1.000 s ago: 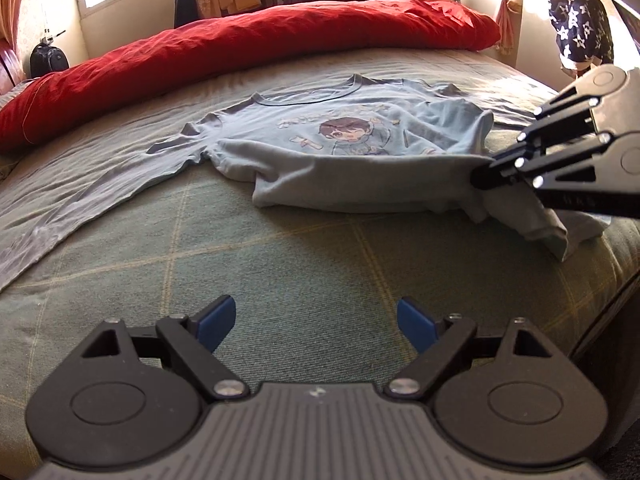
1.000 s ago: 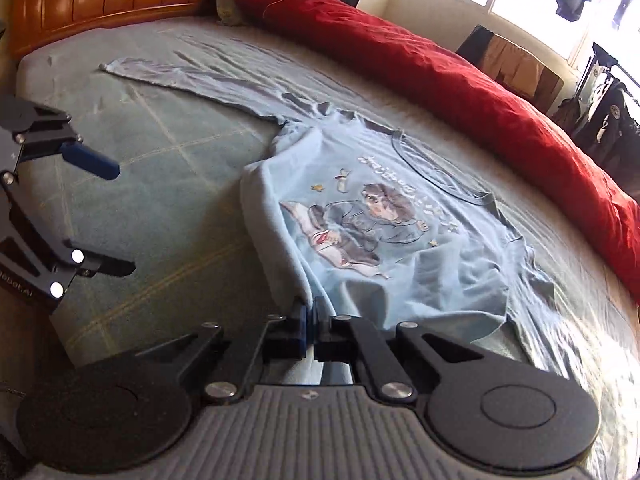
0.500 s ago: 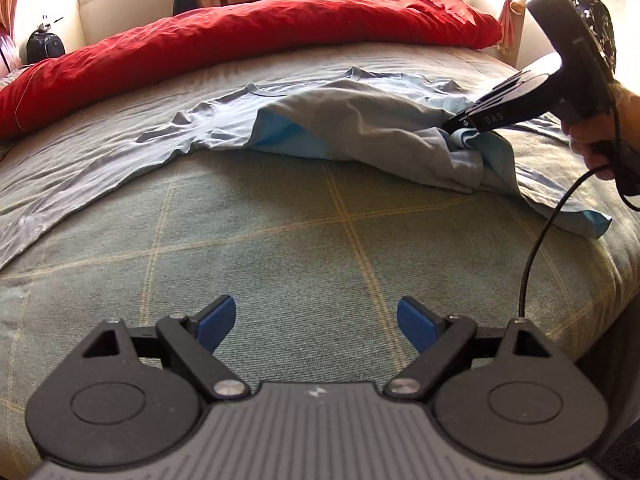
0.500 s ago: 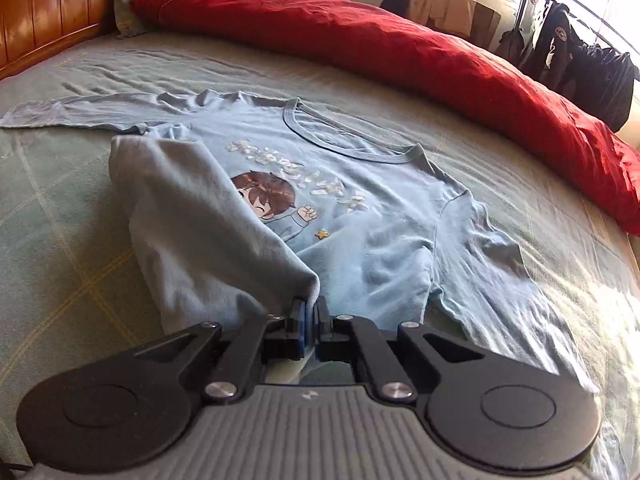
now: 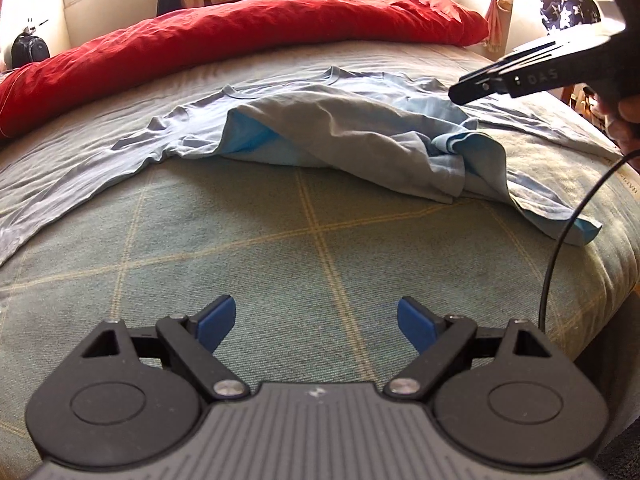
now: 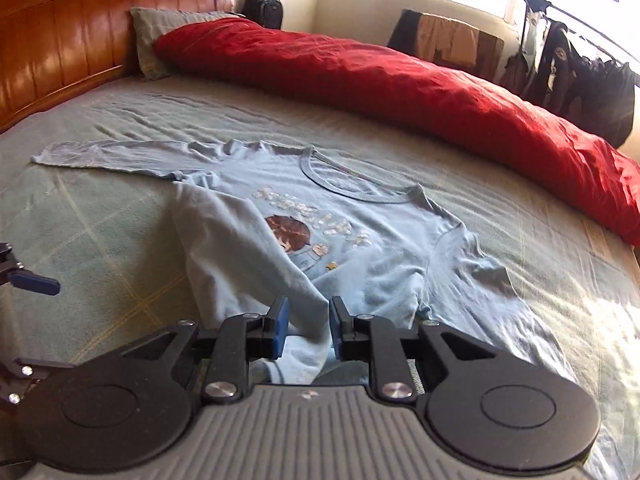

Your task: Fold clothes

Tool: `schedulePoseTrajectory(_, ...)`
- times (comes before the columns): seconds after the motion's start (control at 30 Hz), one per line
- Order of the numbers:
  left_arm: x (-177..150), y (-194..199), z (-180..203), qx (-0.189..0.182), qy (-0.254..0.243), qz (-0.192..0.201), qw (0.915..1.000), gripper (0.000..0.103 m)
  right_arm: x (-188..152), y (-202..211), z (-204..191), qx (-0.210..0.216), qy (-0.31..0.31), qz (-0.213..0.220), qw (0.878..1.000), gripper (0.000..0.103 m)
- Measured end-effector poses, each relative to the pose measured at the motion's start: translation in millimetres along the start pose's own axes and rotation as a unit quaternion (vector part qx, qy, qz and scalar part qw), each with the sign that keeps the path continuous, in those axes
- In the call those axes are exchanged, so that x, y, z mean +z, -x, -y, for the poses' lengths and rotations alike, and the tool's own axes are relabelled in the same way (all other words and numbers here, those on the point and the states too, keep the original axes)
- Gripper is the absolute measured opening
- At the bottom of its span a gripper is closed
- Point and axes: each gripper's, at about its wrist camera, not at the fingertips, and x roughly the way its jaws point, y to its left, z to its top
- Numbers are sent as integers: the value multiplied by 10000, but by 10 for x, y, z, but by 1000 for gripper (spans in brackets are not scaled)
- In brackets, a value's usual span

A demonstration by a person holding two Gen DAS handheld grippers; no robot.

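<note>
A light blue long-sleeved shirt (image 6: 372, 248) with a cartoon print lies face up on the bed, one sleeve stretched out to the left. Its lower left part is folded up over the body in a loose heap (image 5: 360, 132). My right gripper (image 6: 307, 328) hovers just over that fold. Its jaws are opening, and cloth shows in the gap without being pinched. From the left wrist view its fingers (image 5: 480, 88) hang above the shirt, carrying nothing. My left gripper (image 5: 316, 316) is open over the bare bedspread, short of the shirt.
A red duvet (image 6: 420, 84) runs along the far side of the bed (image 5: 280, 248), with a grey pillow (image 6: 160, 28) and wooden headboard (image 6: 60, 52) at one end. A black cable (image 5: 560, 248) hangs by the bed's right edge. Clothes hang by the window.
The right gripper dragged the shirt's lower edge up across the body, then parted its jaws and let the cloth drop into a heap. The left gripper stayed put.
</note>
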Motion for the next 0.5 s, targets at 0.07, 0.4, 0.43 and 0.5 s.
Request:
schedulePoseTrajectory(0.07,1,0,19,-26,-4,0,10000,88,-24,122,-224,356,492,17,9982,25)
schedulePoseTrajectory(0.4,-56,54,18,-20,21,-9,10000,88,-467,-456,-829,-475,2248,-702,9707,24)
schedulePoseTrajectory(0.43,-59,60,1,-7,43,-6,10000,88,-470,-485,-828,-506,2274,-771,9694,23)
schedulePoseTrajectory(0.5,-70,72,-30,15,96,13,10000,88,-432,-466,-806,-477,2142,-794,9724,12)
